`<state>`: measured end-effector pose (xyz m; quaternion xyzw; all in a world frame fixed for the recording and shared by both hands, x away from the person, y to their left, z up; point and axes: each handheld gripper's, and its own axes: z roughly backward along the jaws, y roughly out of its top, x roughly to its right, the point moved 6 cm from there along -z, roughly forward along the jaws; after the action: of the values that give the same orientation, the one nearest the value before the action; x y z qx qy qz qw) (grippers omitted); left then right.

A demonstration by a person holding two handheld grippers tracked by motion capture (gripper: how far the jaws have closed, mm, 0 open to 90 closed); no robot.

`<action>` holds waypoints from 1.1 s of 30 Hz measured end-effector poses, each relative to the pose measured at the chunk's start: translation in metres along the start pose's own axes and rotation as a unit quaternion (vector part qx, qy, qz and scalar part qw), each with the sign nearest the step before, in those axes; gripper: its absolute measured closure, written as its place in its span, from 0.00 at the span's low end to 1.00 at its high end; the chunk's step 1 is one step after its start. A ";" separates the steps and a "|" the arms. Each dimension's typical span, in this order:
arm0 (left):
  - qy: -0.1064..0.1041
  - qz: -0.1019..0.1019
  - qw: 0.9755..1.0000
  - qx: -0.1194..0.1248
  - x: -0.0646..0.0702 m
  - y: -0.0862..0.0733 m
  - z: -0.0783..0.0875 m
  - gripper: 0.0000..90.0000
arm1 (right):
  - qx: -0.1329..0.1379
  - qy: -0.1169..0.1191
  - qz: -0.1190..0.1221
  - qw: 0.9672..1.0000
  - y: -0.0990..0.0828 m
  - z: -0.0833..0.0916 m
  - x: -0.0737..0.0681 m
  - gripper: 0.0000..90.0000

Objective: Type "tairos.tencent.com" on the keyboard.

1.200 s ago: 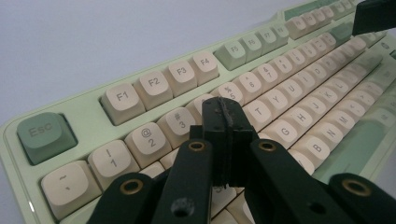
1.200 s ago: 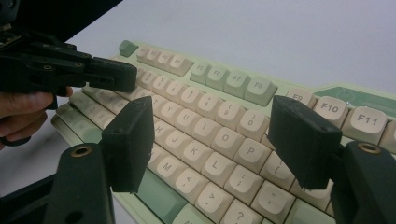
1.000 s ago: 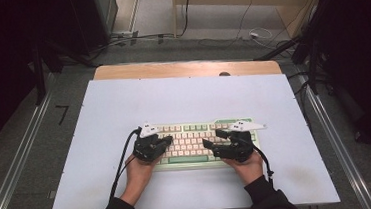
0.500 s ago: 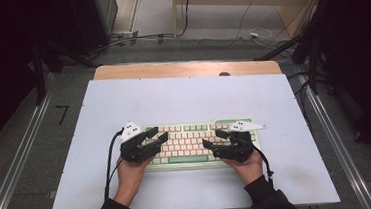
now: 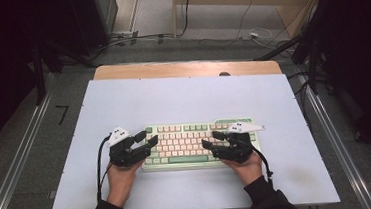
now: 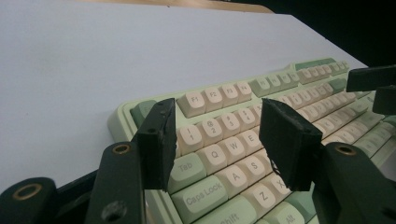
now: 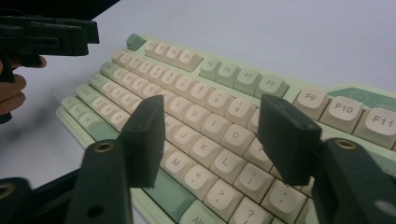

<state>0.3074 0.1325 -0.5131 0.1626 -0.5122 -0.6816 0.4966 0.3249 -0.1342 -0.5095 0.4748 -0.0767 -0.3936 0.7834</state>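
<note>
Keyboard (image 5: pixel 199 142), pale green with cream keys, lies on the white surface (image 5: pixel 183 97), spanning the gap between both tools. Left tool (image 5: pixel 146 140) hovers over the keyboard's left end, its jaws apart with nothing between them; they have just been opening. In the left gripper view the Tab, Q and A keys (image 6: pixel 219 158) sit just beyond and between its jaws. Right tool (image 5: pixel 212 141) hangs over the keyboard's right half, jaws apart and empty, having just been closing somewhat. In the right gripper view the J, K and L keys (image 7: pixel 210 147) lie below its jaws.
</note>
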 end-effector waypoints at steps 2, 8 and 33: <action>0.001 0.001 1.000 -0.003 -0.001 -0.003 0.002 0.52 | -0.007 0.001 0.006 1.000 -0.002 -0.001 -0.001 0.58; 0.006 -0.004 1.000 -0.005 0.000 -0.007 0.004 0.52 | -0.019 0.010 0.053 0.998 -0.004 -0.005 -0.013 0.97; 0.001 -0.008 1.000 -0.009 0.003 -0.010 0.000 0.53 | -0.065 0.024 0.081 0.994 -0.015 -0.036 -0.034 0.96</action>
<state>0.3010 0.1301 -0.5204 0.1625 -0.5044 -0.6900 0.4930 0.3111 -0.0898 -0.5325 0.4242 -0.0706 -0.3212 0.8437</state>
